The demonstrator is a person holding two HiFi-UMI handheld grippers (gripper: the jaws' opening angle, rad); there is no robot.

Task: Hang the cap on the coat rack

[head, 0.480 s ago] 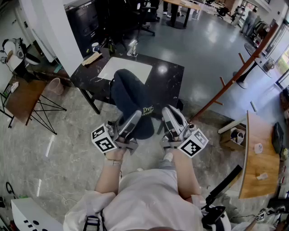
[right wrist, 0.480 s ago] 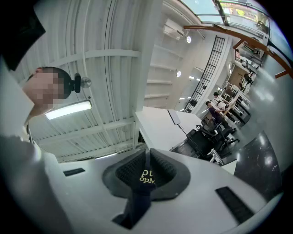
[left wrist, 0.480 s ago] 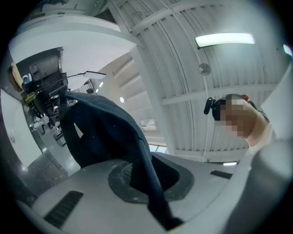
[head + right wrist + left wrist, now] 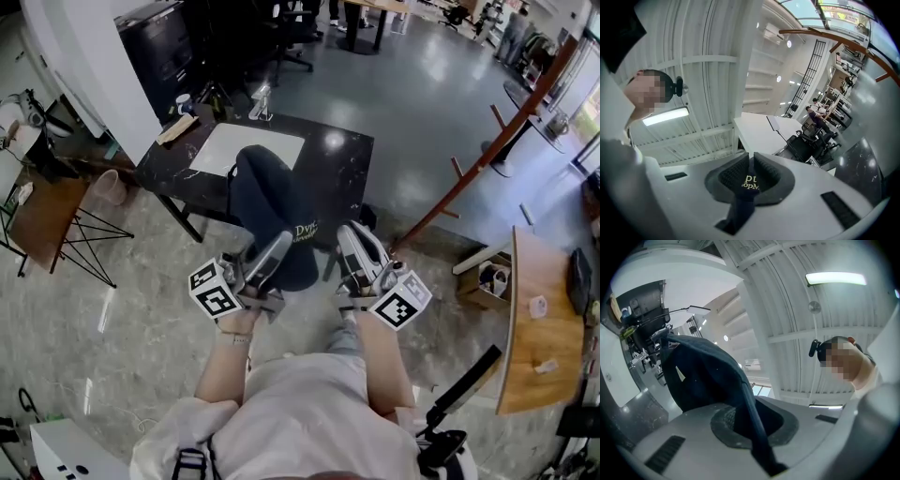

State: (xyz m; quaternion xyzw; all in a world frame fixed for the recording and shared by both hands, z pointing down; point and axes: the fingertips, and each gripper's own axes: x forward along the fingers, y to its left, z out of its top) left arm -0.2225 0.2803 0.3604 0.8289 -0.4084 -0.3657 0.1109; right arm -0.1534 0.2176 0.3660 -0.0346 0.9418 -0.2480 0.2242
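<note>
A dark navy cap [image 4: 267, 202] with pale lettering hangs in front of me, held up over the edge of a black table. My left gripper [image 4: 274, 251] is shut on the cap's left edge, and the fabric [image 4: 710, 376] runs down between its pads. My right gripper [image 4: 349, 242] is shut on the lettered edge [image 4: 749, 182]. The brown wooden coat rack [image 4: 487, 150] leans across the right side, its pegs sticking out, well beyond the right gripper. In the right gripper view the coat rack [image 4: 834, 40] arches across the top right.
The black marble table [image 4: 342, 173] carries a white sheet [image 4: 246, 147] and small items at its far left corner. A wooden side table [image 4: 42, 211] stands at left, a wooden desk [image 4: 534, 328] at right, with an open box [image 4: 487, 277] beside it.
The scene has slid slightly leftward in the head view. Both grippers keep the same hold on the cap.
</note>
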